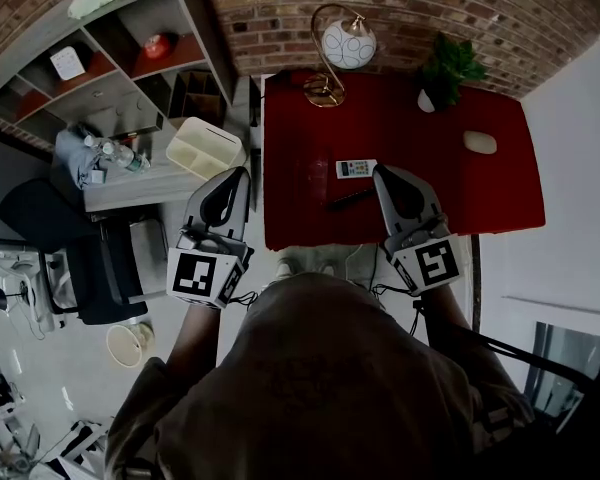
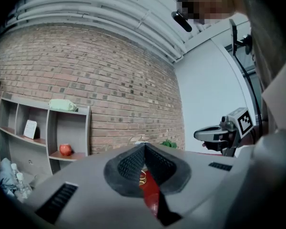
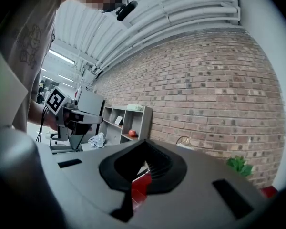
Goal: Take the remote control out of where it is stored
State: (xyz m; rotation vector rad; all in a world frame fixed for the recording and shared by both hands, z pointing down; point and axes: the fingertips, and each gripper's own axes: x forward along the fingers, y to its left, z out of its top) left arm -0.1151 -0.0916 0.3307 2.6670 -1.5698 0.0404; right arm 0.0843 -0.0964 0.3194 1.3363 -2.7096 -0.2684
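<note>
Remote (image 1: 356,168) lies flat on red table (image 1: 450,198), mid-table nr front edge, long axis L–R across head view, front end unclear, just left of right gripper (image 1: 381,173); left gripper (image 1: 242,172) off table's left edge; both jaws closed, empty.

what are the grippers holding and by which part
Nothing: the left gripper and right gripper are both shut and empty; the remote control lies on the table.

I can read nothing from here: the card (image 1: 68,62) on the shelf (image 1: 110,88) and the remote control (image 1: 356,168) are too small to make out.
</note>
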